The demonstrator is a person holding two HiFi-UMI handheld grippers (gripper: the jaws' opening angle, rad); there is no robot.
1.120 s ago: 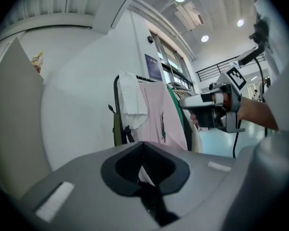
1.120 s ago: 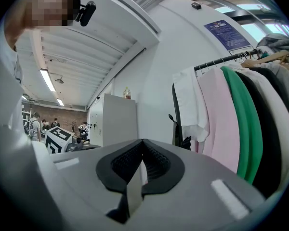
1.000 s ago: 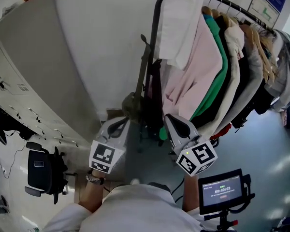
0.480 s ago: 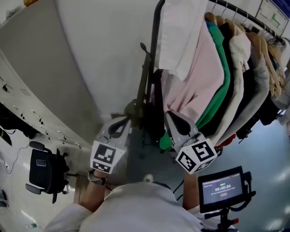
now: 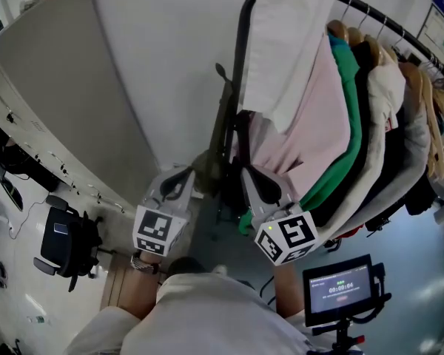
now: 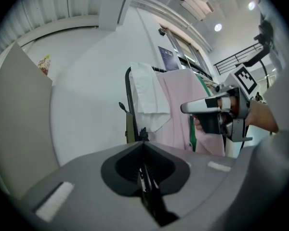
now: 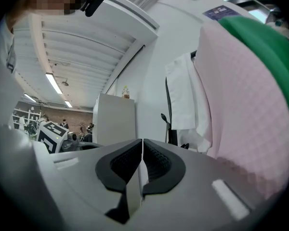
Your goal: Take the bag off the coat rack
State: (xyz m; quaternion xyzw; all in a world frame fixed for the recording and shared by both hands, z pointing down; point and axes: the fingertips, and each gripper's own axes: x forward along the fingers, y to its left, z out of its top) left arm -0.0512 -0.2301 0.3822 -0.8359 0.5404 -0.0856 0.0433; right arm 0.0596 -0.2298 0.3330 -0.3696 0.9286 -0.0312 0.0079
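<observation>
- My left fingers (image 6: 123, 170) are pressed together along one line, with nothing between them.
- My right fingers (image 7: 119, 165) are easing apart. A thin slit of wall shows between the pads, and they hold nothing.
- From the head view, the left gripper (image 5: 186, 181) points toward 1 o'clock and the right gripper (image 5: 250, 174) toward 11 o'clock, so the tips lean toward each other.
- The bag (image 5: 207, 166), olive green, hangs between those tips, a little above the middle of the head view.
- Its strap (image 5: 223, 117) runs up toward 12 o'clock, beside the rack (image 5: 240, 65), a black upright with a rail going off toward 2 o'clock.
- My left tips sit at 8 o'clock of the bag, close by. I cannot tell whether they touch it.
- My right tips sit at 3 o'clock of the bag, close to dark cloth on the rack.
- In the left gripper view, the strap stands at 11 o'clock, just past my closed tips, and the right gripper shows at 3 o'clock.
- On the rail, from the upright outward, hang a white garment (image 5: 288, 43), a pink one (image 5: 314, 117) and a green one (image 5: 349, 95), with darker coats beyond them.
- A grey cabinet (image 5: 66, 87) fills the 10 o'clock side.
- A black chair (image 5: 63, 246) stands at 8 o'clock.
- A small monitor (image 5: 339, 291) is at 5 o'clock.
</observation>
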